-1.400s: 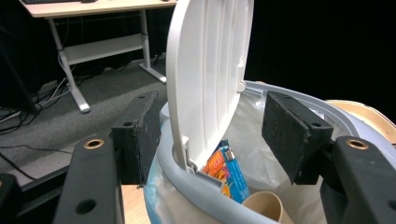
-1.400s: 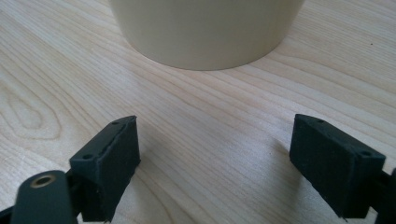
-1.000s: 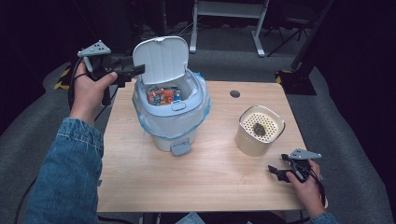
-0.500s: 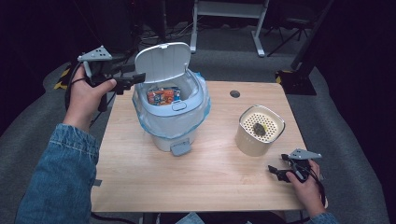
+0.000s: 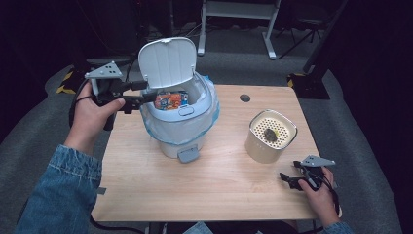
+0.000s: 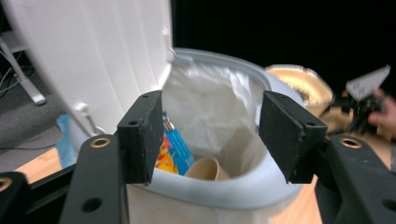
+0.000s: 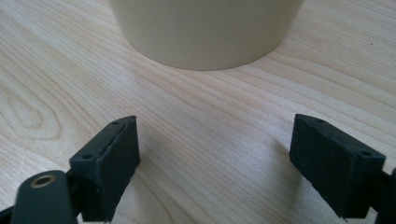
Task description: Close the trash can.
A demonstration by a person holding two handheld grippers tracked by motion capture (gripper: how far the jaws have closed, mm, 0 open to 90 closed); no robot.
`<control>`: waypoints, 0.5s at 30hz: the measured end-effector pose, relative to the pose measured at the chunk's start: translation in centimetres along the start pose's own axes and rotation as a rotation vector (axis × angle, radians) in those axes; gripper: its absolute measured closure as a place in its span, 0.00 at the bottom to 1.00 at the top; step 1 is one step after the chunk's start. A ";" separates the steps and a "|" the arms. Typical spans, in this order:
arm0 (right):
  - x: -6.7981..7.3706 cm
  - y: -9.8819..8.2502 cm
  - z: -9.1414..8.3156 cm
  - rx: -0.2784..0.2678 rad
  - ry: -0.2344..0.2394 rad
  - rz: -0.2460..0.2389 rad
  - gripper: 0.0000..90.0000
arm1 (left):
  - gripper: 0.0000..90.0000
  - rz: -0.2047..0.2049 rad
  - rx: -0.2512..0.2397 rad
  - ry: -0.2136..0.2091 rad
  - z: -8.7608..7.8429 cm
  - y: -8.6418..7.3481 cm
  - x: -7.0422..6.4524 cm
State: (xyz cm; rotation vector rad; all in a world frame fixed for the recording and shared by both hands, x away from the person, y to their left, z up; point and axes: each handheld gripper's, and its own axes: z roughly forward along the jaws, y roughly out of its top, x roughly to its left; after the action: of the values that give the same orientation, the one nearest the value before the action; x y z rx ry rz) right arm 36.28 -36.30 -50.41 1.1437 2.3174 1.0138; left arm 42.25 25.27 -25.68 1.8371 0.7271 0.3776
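A white pedal bin with a blue liner stands on the wooden table, its lid tipped up and open. Inside lie an orange snack packet and a paper cup. My left gripper points sideways at the bin's left rim, just under the lid. It is open, and its jaws have just closed a little with nothing pressed between them. My right gripper rests open on the table's front right, facing a cream canister.
The canister has a perforated top with a dark lump on it. A round cable hole sits near the table's far edge. The bin's grey pedal juts out toward me. A white desk frame stands behind the table.
My left hand has carried its gripper rightward, from beside the bin up to its left rim under the lid. The right hand and the lid have stayed put.
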 end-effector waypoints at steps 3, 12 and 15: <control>0.0 0.0 0.0 0.000 0.000 -0.001 0.18 | 0.42 -0.024 0.005 0.060 -0.1 0.1 1.4; 0.0 0.0 0.0 0.000 0.000 -0.001 0.18 | 0.37 -0.054 -0.068 0.138 0.9 1.8 4.2; 0.0 0.0 0.0 0.000 0.000 -0.001 0.18 | 0.36 -0.042 -0.077 0.115 1.5 2.4 3.9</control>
State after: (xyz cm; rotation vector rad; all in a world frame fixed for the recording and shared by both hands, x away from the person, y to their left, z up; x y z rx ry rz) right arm 36.29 -36.31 -50.42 1.1428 2.3175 1.0131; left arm 46.80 26.13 -24.30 1.7360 0.8179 0.4806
